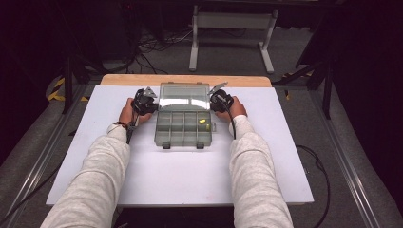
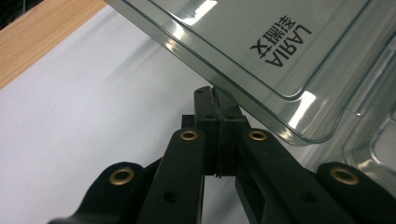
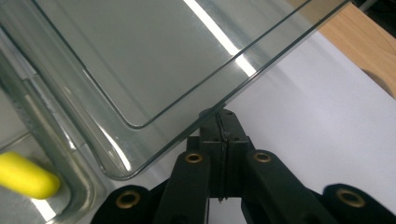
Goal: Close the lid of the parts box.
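Box [image 1: 183,128] sits mid-mat, between my two hands, lid [image 1: 184,96] swung up and leaning away from me. Step in hand, as I judge it: moving the lid on its hinge w/ both tools, one at each side edge. Opening or closing, can't tell from this.

L gripper [image 1: 145,105]: jaws pressed flat together, nothing between them. In the left gripper view the tips [image 2: 217,100] sit right under the lid's rim [image 2: 243,95], touching or just about. So it's propping, not pinching.

R gripper [image 1: 219,101]: same story, jaws clamped on themselves, tips [image 3: 223,116] up against the lid edge [image 3: 261,70] from below. No grasp on anything.

Yellow bit [image 3: 25,175] lies in a box compartment down-left of my R jaws; in the high view it's in the near-right part of the tray [image 1: 202,122]. Other compartments look bare, though small stuff could be missed.

Mat [image 1: 190,175] white, wood tabletop [image 1: 142,80] showing past the tips on both sides.

Next move, my guess: keep both tips level and push evenly so the lid doesn't twist or slip off the closed jaws. Clear plastic is slick, only edge contact, so go slow. Box is light, may slide on the mat if I push sideways rather than along the hinge arc.
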Demonstrator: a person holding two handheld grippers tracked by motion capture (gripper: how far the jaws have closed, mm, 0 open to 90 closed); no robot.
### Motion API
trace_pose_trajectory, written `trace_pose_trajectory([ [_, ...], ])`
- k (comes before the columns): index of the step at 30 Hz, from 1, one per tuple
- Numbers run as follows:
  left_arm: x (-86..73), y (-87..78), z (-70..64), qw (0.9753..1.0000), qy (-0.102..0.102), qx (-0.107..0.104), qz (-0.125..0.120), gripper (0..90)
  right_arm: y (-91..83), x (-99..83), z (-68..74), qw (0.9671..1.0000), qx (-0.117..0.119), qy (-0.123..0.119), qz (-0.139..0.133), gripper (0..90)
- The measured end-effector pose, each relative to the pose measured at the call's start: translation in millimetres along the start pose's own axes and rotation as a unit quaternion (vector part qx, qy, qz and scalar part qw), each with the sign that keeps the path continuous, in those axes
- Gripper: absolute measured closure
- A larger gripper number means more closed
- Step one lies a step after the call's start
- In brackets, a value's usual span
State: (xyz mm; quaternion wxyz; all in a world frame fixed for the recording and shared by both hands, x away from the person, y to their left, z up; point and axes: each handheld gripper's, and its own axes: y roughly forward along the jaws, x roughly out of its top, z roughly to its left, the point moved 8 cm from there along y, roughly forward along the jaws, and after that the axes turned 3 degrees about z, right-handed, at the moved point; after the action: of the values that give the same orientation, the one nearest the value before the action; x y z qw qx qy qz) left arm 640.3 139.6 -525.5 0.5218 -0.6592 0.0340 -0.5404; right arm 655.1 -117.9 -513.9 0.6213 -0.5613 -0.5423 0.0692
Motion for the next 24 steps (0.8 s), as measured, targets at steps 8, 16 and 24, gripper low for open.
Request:
trace_pose_trajectory([
  [8,3.5,1.6,0.1,0.9998,0.009,0.019,0.008,89.9,1.3,0.9,1.2,0.9996,-0.009,0.015,-0.022,90.0],
  [16,12.4,-5.2,3.1,0.9989,0.014,0.042,-0.012,89.9,-7.7,6.0,0.5,0.998,-0.016,0.017,-0.059,90.0],
  [24,23.0,-14.3,4.6,0.997,0.008,0.062,-0.047,89.9,-13.2,6.9,-0.3,0.9957,-0.028,0.014,-0.087,90.0],
])
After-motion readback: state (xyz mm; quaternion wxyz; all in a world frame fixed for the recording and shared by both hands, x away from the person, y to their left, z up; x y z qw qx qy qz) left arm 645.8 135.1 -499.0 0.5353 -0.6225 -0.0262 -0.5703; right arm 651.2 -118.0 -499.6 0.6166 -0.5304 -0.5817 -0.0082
